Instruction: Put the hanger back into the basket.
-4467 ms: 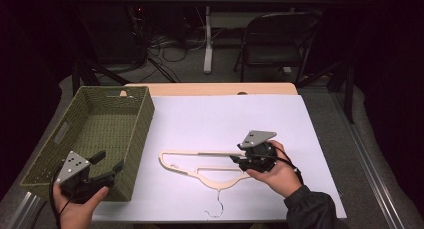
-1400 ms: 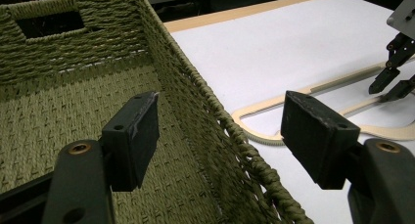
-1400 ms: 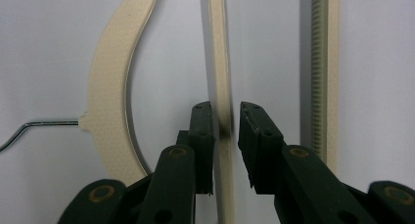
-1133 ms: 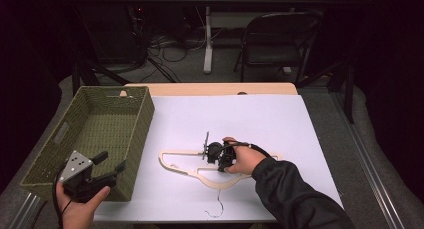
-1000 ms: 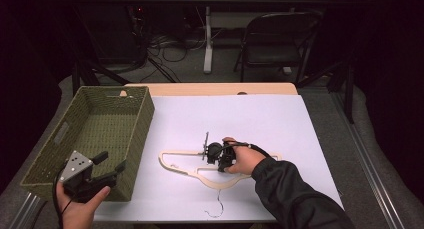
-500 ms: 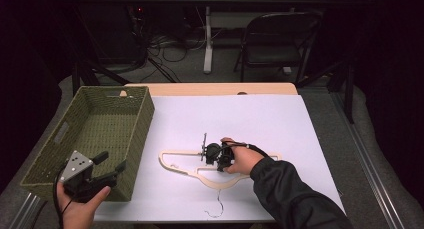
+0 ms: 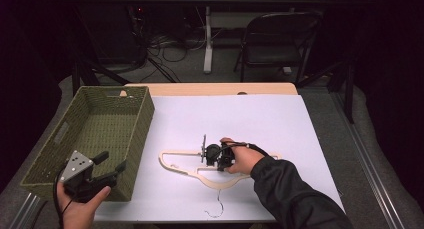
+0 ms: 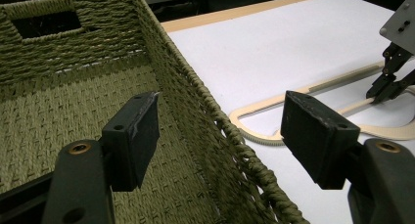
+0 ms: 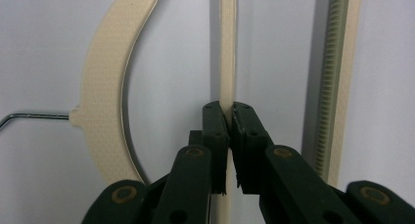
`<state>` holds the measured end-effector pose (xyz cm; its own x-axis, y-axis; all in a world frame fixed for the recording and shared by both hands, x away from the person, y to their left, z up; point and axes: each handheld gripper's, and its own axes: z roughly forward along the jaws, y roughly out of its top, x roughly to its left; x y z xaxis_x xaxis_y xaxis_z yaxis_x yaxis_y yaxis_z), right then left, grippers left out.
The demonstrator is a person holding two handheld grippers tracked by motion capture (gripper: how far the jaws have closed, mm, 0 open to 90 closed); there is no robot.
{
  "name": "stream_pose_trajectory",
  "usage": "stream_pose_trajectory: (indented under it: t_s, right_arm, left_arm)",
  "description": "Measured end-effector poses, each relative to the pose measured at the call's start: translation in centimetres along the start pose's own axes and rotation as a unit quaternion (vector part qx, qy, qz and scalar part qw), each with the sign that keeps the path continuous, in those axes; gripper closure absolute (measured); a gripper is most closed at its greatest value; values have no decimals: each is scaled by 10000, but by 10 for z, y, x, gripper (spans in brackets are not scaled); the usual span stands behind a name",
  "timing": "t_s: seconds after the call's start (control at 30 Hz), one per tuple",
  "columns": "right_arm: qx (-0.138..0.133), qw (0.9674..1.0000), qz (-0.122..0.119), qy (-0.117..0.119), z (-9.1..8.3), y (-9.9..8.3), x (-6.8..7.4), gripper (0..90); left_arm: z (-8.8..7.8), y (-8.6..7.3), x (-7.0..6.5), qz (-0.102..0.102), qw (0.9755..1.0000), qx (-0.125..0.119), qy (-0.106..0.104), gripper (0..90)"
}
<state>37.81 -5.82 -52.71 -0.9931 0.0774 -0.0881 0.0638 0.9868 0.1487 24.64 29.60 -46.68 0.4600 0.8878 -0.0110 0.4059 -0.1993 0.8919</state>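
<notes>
A cream wooden hanger [image 7: 180, 167] lies flat on the white table cover, its wire hook [image 7: 217, 210] pointing toward the near edge. My right gripper [image 7: 216, 159] points down at its middle. In the right gripper view the jaws have just been closing and my right gripper [image 9: 229, 111] is shut on the hanger's thin inner bar [image 9: 228, 48], between the curved shoulder [image 9: 105, 87] and the ridged bar [image 9: 337, 62]. My left gripper [image 7: 112, 162] is held at the near right corner of the green woven basket [image 7: 107, 119]. In its own view my left gripper [image 8: 220, 131] stands open astride the rim, nothing between its pads.
The basket [image 8: 73, 111] holds nothing and stands at the table's left side. The white cover [image 7: 250, 114] spreads bare behind the hanger. A folding chair [image 7: 272, 44] and cables stand on the floor beyond the table.
Since the oldest frame my right gripper has moved left along the hanger and tipped down onto its middle. Over the last second it barely shifted. The left hand stayed put.
</notes>
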Motion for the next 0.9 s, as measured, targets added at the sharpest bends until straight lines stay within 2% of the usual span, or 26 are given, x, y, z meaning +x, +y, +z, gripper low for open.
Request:
stream_pose_trajectory:
  t_s: [0.17, 0.3, 0.5, 0.57, 0.7, 0.8, 0.9]
  right_arm:
    - [-4, 10000, 15, 67, -2, -1, 0, 855]
    - [-30, 9999, 20, 149, -3, -3, 1, 856]
    - [-50, 9996, -15, 266, -5, -7, 1, 857]
    - [-23, 9995, -16, 315, -7, -8, 2, 858]
    - [-46, 9994, -25, 340, -10, -11, 3, 858]
    - [-32, 9991, -57, 413, -15, -12, 2, 858]
    - [-195, 9989, -44, 427, -19, -14, 3, 858]
  left_arm:
    - [0, 1, -2, 48, 10000, -12, -8, 305]
    - [-2, 3, -7, 170, 9997, -172, -3, 322]
    - [1, 7, -23, 442, 9986, -176, -245, 323]
    - [6, 7, -32, 617, 9973, -133, -366, 323]
    - [15, 7, -48, 731, 9954, -94, -616, 323]
    - [23, 5, -62, 938, 9922, 20, -823, 322]
    - [36, 0, -74, 1114, 9884, 190, -1016, 315]
